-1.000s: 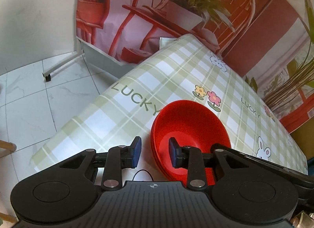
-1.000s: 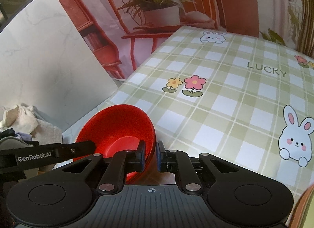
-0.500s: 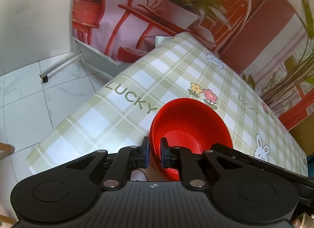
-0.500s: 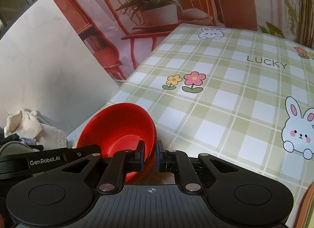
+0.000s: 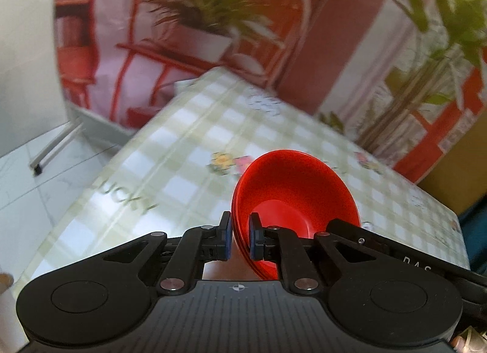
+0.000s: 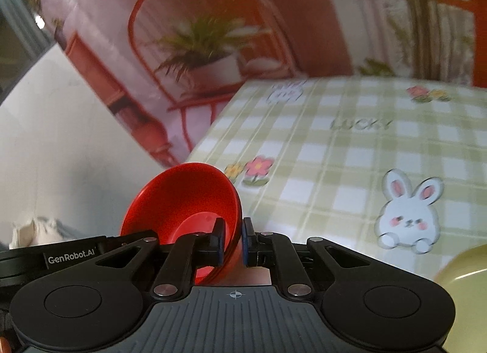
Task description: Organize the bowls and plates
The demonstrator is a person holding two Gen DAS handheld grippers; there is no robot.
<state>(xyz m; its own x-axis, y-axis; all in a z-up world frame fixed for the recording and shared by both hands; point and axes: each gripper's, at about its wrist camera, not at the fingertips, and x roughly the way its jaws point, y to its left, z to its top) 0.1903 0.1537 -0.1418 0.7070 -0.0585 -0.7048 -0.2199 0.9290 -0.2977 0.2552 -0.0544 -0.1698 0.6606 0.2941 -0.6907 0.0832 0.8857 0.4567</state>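
A stack of red bowls (image 5: pixel 292 200) is held between both grippers above the near left part of the green checked table (image 5: pixel 213 140). My left gripper (image 5: pixel 239 239) is shut on the stack's left rim. My right gripper (image 6: pixel 232 242) is shut on its right rim, and the stack shows there too (image 6: pixel 182 197). The other gripper's black arm crosses the low edge of each view. A yellow-green dish (image 6: pixel 462 286) lies at the bottom right of the right wrist view.
The table (image 6: pixel 350 155) runs back toward a printed backdrop with a plant and red chair (image 6: pixel 207 48). A white tiled floor and a metal stand leg (image 5: pixel 51 152) lie left of the table. Crumpled cloth (image 6: pixel 33 231) sits low on the left.
The left gripper closed on the bowl rim. Both grippers then rose with the stack, which now hangs tilted above the table; the views are motion-blurred.
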